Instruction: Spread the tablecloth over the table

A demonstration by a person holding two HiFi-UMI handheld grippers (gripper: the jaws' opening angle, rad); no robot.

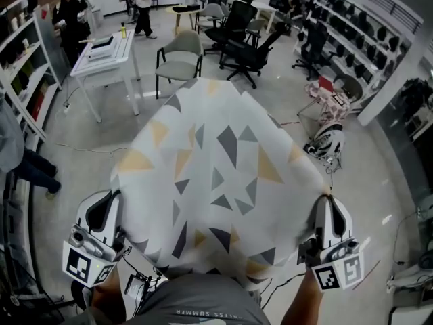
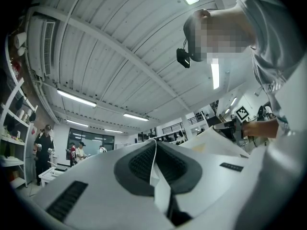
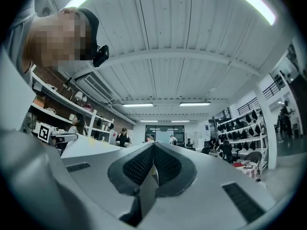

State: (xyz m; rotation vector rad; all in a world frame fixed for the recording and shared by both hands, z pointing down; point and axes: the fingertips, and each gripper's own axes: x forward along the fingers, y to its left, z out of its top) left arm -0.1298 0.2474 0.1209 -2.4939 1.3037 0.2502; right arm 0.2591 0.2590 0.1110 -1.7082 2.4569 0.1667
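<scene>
A white tablecloth (image 1: pixel 216 175) with grey and yellow triangles hangs spread in the air in front of me, billowing away from my body. My left gripper (image 1: pixel 114 198) is shut on its near left corner. My right gripper (image 1: pixel 325 198) is shut on its near right corner. In the left gripper view a thin strip of cloth (image 2: pixel 154 169) is pinched between the dark pads (image 2: pixel 136 164). The right gripper view shows the same: a fold of cloth (image 3: pixel 149 178) is clamped between the pads (image 3: pixel 168 166). Whatever lies under the cloth is hidden.
A white desk (image 1: pixel 105 56) stands at the back left, with a grey chair (image 1: pixel 179 56) beside it. Black office chairs (image 1: pixel 247 46) stand behind the cloth. Shelves line the left wall (image 1: pixel 20 66) and the right wall (image 1: pixel 365 39). A white device (image 1: pixel 330 141) and cables lie on the floor. People (image 1: pixel 67 12) stand far off.
</scene>
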